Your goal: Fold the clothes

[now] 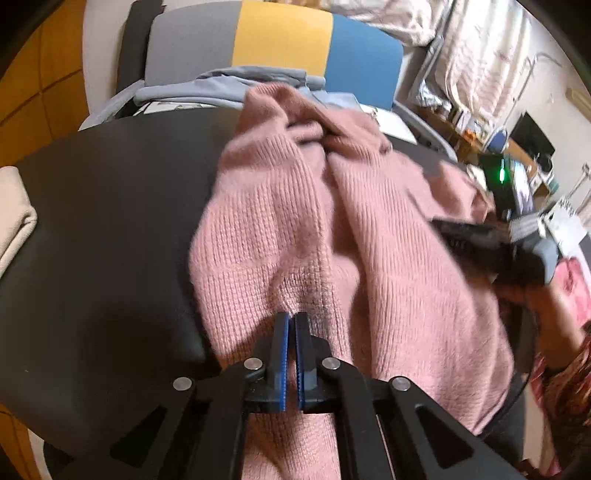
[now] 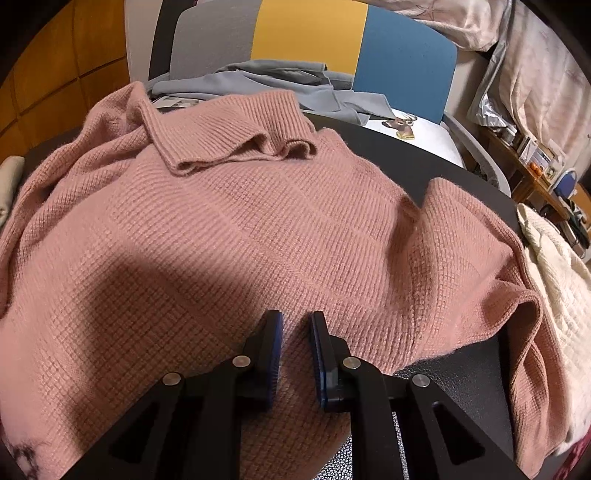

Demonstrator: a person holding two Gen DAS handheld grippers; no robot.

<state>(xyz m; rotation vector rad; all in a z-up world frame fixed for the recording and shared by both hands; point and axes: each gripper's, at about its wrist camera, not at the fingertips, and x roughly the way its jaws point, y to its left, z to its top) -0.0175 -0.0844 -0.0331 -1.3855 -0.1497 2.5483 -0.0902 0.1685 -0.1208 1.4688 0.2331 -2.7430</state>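
- Left gripper: fingers pressed together, pinching a bunched ridge of the pink knit sweater; only this view shows the right gripper, blurred, at the sweater's far edge.
- Right gripper: fingers spread, sweater beneath them; only here the collar and cream knit appear.
- Sweater spread across the black table; grey garment and tricolour chair beyond.

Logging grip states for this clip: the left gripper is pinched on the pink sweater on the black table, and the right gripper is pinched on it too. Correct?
Not quite. The right gripper is open, its jaws apart above the pink sweater, as the right wrist view shows. The left gripper is indeed pinched on the sweater on the black table.
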